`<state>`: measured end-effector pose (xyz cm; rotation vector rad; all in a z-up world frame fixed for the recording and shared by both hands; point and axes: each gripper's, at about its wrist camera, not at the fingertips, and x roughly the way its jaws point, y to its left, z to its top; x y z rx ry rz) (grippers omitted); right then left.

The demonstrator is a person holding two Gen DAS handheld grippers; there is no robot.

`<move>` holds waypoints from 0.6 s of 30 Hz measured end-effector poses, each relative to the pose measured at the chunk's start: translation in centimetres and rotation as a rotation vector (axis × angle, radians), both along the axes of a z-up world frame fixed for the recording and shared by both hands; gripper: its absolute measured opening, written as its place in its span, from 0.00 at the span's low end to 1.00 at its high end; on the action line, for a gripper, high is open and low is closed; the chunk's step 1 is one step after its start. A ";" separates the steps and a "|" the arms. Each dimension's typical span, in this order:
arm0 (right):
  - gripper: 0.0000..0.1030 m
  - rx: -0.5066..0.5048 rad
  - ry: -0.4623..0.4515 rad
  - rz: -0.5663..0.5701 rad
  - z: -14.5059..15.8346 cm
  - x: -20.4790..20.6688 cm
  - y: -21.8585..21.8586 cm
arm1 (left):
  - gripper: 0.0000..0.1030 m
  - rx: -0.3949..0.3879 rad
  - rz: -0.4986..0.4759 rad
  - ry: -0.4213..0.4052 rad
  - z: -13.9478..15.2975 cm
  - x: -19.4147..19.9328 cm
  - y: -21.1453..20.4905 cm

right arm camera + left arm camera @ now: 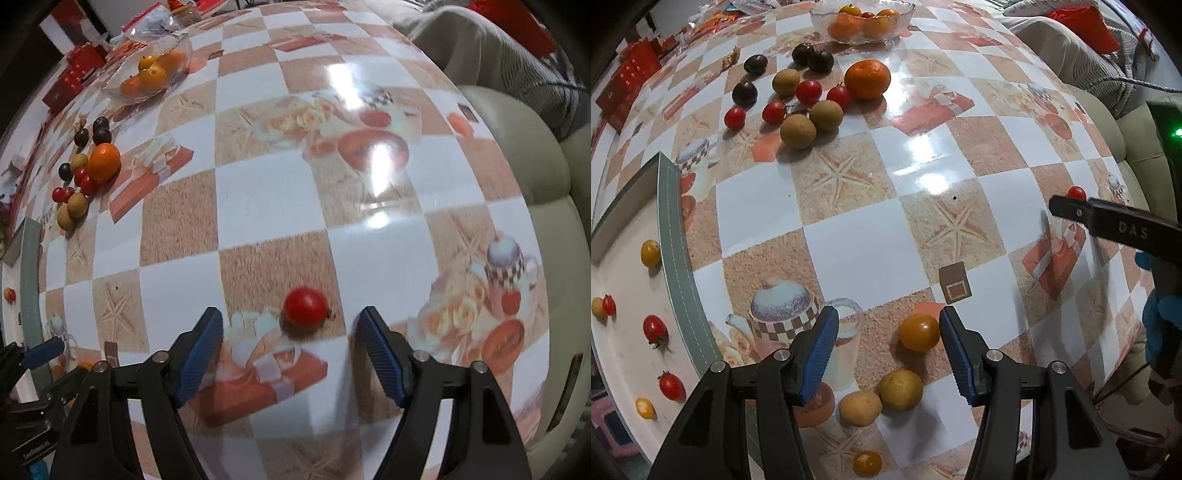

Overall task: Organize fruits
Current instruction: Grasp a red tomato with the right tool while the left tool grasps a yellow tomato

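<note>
My left gripper (pixel 888 328) is open over the table; a yellow cherry tomato (pixel 919 332) sits just inside its right finger, untouched. Two tan longans (pixel 900 389) lie closer in, and another yellow tomato (pixel 867 463) at the bottom. A white tray (pixel 624 354) at left holds several red and yellow cherry tomatoes. My right gripper (pixel 291 325) is open, with a red cherry tomato (pixel 306 307) on the table between its fingertips; that tomato also shows in the left wrist view (pixel 1076 193). A loose heap of fruit (pixel 809 96) lies farther back.
A glass bowl (pixel 862 20) of oranges stands at the far side, with a big orange (pixel 867 79), dark plums and longans in front of it. Red boxes (pixel 631 74) line the far left. A beige sofa (pixel 554 206) borders the table's right edge.
</note>
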<state>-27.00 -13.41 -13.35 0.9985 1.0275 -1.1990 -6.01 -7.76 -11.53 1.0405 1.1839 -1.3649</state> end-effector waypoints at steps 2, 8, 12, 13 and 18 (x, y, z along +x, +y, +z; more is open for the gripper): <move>0.55 -0.017 0.024 0.018 0.2 0.3 -0.2 | 0.56 0.007 0.004 0.010 0.0 0.1 0.1; 0.28 -0.033 0.035 0.039 0.2 0.9 -0.4 | 0.56 0.014 -0.022 0.007 0.0 -0.7 0.2; 0.27 -0.032 0.018 0.035 0.4 0.2 -0.1 | 0.56 0.024 -0.036 0.005 -0.5 -1.6 0.5; 0.27 -0.032 0.017 0.034 0.5 0.1 -0.1 | 0.56 0.030 -0.037 0.001 -0.8 -1.7 0.6; 0.27 -0.032 0.000 0.028 0.6 -0.1 0.0 | 0.47 0.043 -0.025 0.001 -1.6 -1.7 0.6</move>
